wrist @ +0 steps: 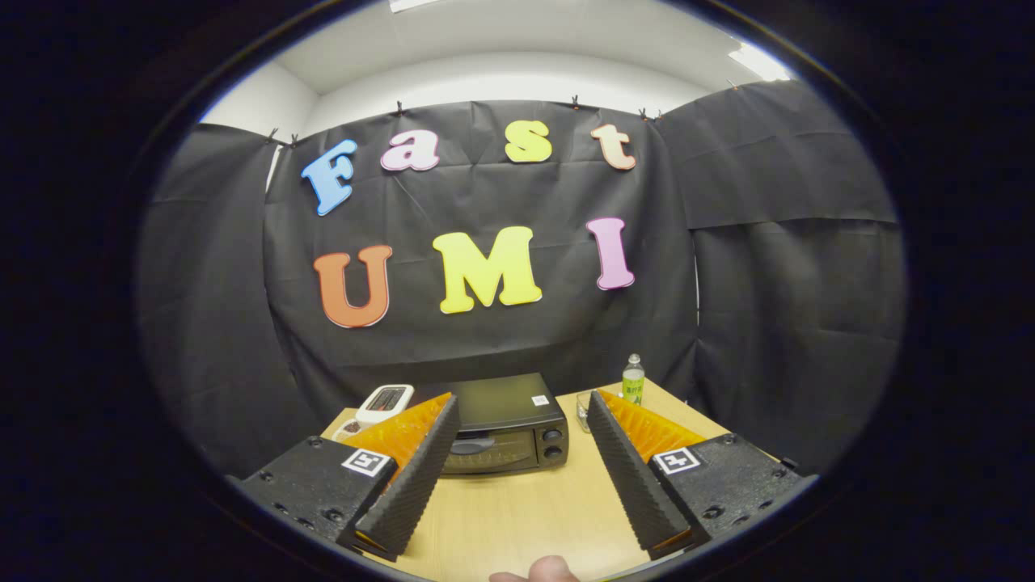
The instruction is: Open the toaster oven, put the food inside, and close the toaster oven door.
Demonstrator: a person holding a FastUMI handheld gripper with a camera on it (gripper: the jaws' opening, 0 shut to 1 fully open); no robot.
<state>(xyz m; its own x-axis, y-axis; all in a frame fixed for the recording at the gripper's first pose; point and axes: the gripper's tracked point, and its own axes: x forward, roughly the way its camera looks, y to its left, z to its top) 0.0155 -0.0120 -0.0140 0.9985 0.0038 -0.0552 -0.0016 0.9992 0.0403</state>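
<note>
We held the gripper (pixel 521 408) wide open, gripping nothing. The toaster oven (pixel 505 424) sat at the table's (pixel 517 509) far edge, its door seemingly closed.

We are seeing a light wooden table (pixel 517 509) carrying a clear plastic bottle with a green label and white cap (pixel 633 380) near its far edge, a small clear glass (pixel 583 411) just beside it, and a white digital scale with a dark screen (pixel 385 402) sitting well apart.

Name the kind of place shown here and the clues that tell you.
Probably a staged recording booth, not a kitchen: black cloth as walls, a small table with a closed toaster oven, a bottle, and an open gripper.
</note>
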